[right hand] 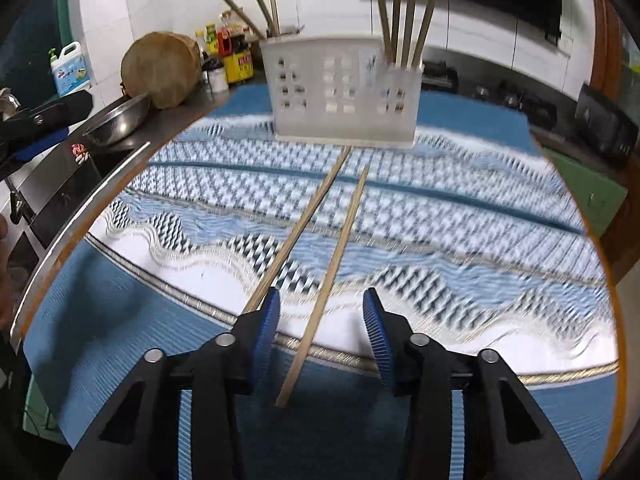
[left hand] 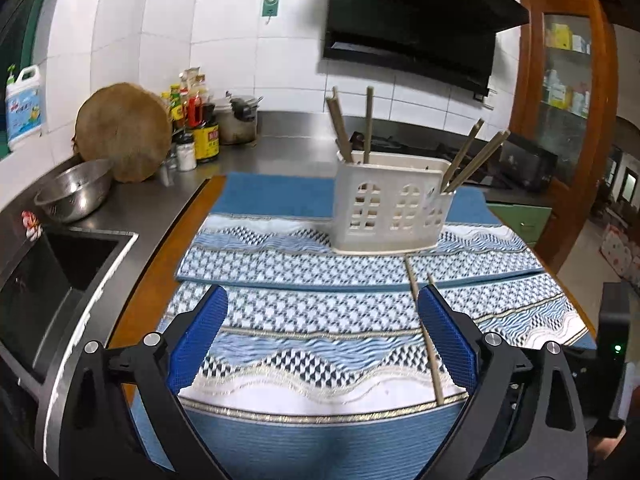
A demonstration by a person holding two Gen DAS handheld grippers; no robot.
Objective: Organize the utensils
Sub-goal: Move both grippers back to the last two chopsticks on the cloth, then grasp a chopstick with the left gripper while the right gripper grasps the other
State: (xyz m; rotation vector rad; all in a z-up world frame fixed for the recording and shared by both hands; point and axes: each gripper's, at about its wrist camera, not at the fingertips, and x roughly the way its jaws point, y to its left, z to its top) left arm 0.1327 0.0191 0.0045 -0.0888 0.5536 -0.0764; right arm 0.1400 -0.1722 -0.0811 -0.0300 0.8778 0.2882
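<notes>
A white plastic utensil holder (left hand: 392,216) (right hand: 344,92) with window-shaped cutouts stands on blue patterned mats (left hand: 304,320) (right hand: 440,240). Several chopsticks (right hand: 408,12) stand upright in its end compartments. Two loose chopsticks lie on the mat in front of it. My right gripper (right hand: 322,296) hangs low over them, open. One chopstick (right hand: 340,240) lies between its fingers without touching the pads; the other (right hand: 304,220) runs under the left finger. My left gripper (left hand: 322,296) is open wide and empty, and the loose chopsticks (left hand: 434,372) lie beside its right finger.
A sink (left hand: 60,264) lies left of the mats, with a steel bowl (left hand: 74,192), a round wooden chopping block (left hand: 124,132), sauce bottles (left hand: 196,120) and a pot (left hand: 236,120) behind it. A wooden cabinet (left hand: 568,100) stands at the right, beyond the table edge.
</notes>
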